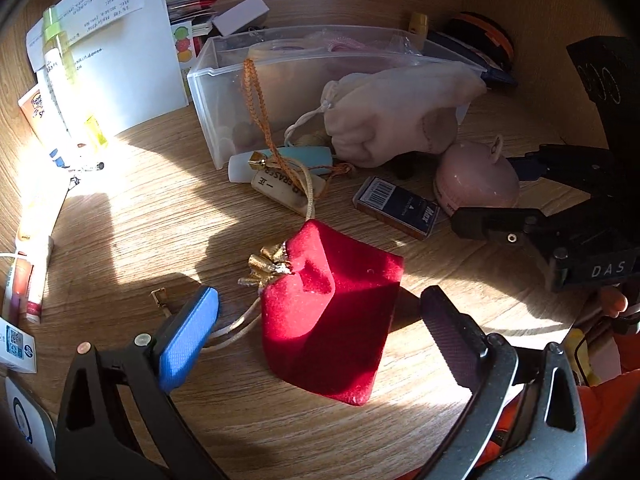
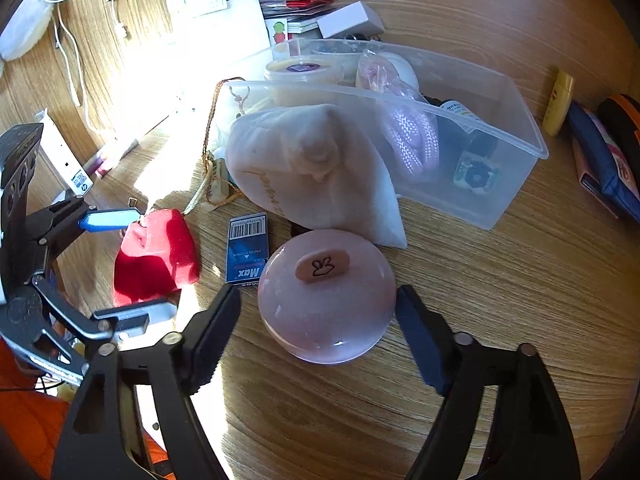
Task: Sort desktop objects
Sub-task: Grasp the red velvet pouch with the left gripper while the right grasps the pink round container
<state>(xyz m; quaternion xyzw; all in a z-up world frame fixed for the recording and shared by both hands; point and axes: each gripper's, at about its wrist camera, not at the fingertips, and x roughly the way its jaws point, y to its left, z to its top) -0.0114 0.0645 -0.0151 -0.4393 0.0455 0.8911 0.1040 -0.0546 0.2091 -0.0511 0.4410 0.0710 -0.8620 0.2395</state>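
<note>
A red velvet pouch point(image 1: 332, 312) with a gold drawstring lies on the wooden desk between the fingers of my left gripper point(image 1: 320, 336). That gripper is open, its blue pad point(image 1: 188, 336) and black pad point(image 1: 452, 336) standing clear of the cloth. A round pink case point(image 2: 326, 304) with a small bunny label sits between the fingers of my right gripper point(image 2: 320, 320), which is open; a gap shows on the left side, while the right fingertip is at the case's edge. Each view also shows the other gripper: the right gripper point(image 1: 512, 196) straddles the pink case point(image 1: 476, 184), the left gripper point(image 2: 120, 268) the pouch point(image 2: 156, 256).
A clear plastic bin point(image 2: 472, 184) holds a jar, pink cord and small items. A cream drawstring bag point(image 2: 312, 168) leans against it. A blue Max staple box point(image 2: 247, 252), an eraser point(image 1: 280, 192), papers point(image 1: 120, 60), tubes and pens lie around.
</note>
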